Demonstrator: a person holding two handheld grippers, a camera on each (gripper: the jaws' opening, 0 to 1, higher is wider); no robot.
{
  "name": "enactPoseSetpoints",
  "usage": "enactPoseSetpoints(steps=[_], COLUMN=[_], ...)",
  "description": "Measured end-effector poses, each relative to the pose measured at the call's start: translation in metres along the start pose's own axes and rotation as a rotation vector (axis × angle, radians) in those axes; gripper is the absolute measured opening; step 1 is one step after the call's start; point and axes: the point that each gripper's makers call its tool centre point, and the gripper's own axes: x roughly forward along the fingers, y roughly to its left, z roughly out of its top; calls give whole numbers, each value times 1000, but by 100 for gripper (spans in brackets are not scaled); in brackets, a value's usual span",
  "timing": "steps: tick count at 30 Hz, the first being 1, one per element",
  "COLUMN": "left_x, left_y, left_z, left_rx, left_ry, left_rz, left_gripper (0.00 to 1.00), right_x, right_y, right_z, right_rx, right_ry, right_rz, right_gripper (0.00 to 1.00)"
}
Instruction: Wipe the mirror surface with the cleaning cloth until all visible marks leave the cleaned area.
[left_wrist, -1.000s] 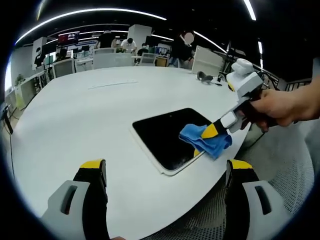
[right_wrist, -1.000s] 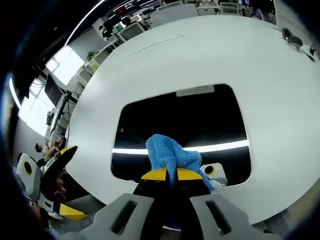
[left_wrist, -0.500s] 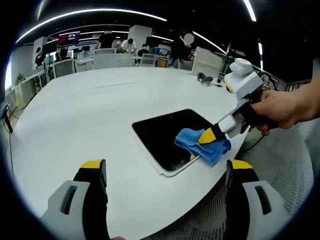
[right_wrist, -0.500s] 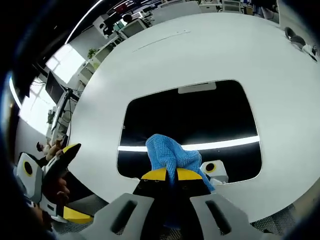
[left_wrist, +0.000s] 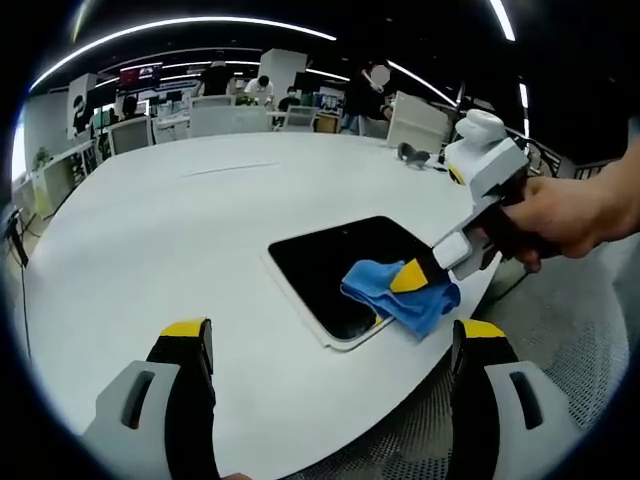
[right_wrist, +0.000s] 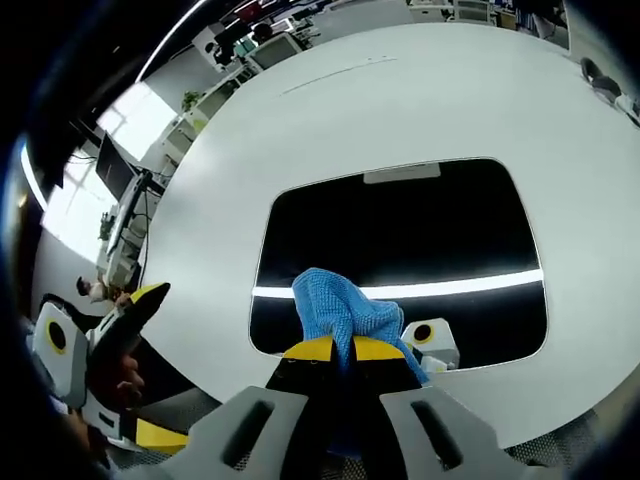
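Mirror wipe in progress: cloth sitting on the mirror's near edge, unwiped glass lying ahead of the right jaws.

Counter (left_wrist: 150, 250): large, white, rounded, carrying the mirror near its edge. Mirror (right_wrist: 400, 240): dark rounded rectangle in a pale frame, lying flat, its long axis running across the right gripper view, reflecting a bright ceiling strip; no marks are showing at this size. Cloth (right_wrist: 340, 310): blue, bunched, resting on the mirror's near edge, most of the glass stretching beyond it. Right gripper (right_wrist: 334, 349): yellow-tipped jaws are pinching the cloth, a hand (left_wrist: 560, 215) gripping it in the left gripper view. Left gripper (left_wrist: 335, 335): jaws are standing wide, holding nothing, hovering short of the counter edge, farther from the mirror than the right.
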Motion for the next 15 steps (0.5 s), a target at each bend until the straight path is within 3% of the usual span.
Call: enactPoseSetpoints(steps=[15], left_x=[1], left_y=[-2], left_z=[-2], left_rx=[9], left_ry=[6], left_rz=[-13], left_gripper=[99], right_x=[11], right_y=[27], right_z=[-2], right_rx=[-12], right_ry=[9], right_rz=[27], right_gripper=[0])
